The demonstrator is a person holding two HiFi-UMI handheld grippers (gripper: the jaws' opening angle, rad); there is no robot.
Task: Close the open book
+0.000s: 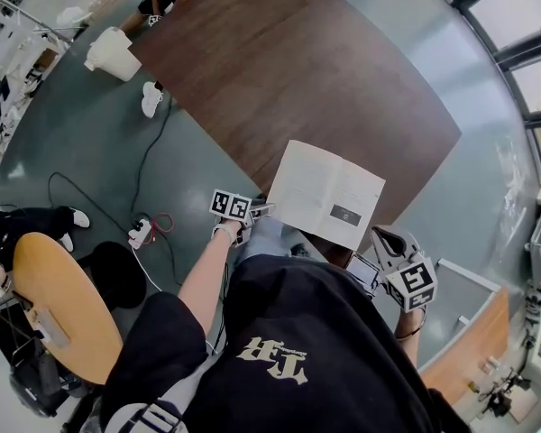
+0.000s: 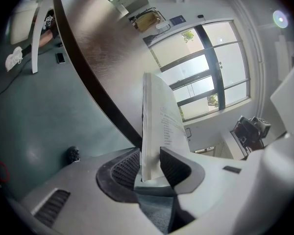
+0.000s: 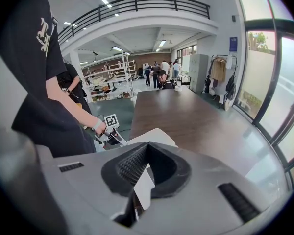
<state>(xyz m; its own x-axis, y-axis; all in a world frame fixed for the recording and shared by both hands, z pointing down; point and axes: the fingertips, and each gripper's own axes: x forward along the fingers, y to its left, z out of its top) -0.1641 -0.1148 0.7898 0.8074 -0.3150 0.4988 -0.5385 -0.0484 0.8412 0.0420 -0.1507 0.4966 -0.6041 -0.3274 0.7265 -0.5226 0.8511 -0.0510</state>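
Left claw (image 1: 265, 211), right claw (image 1: 365, 267): both clamped.

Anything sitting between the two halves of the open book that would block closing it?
Nothing visible. The book shows bare pages with no object lying on them. The left gripper grips its left edge and the right gripper its right edge, both at the margins.

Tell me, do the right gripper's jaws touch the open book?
Touching. In the right gripper view, the right gripper has its jaws shut on a page of the open book.
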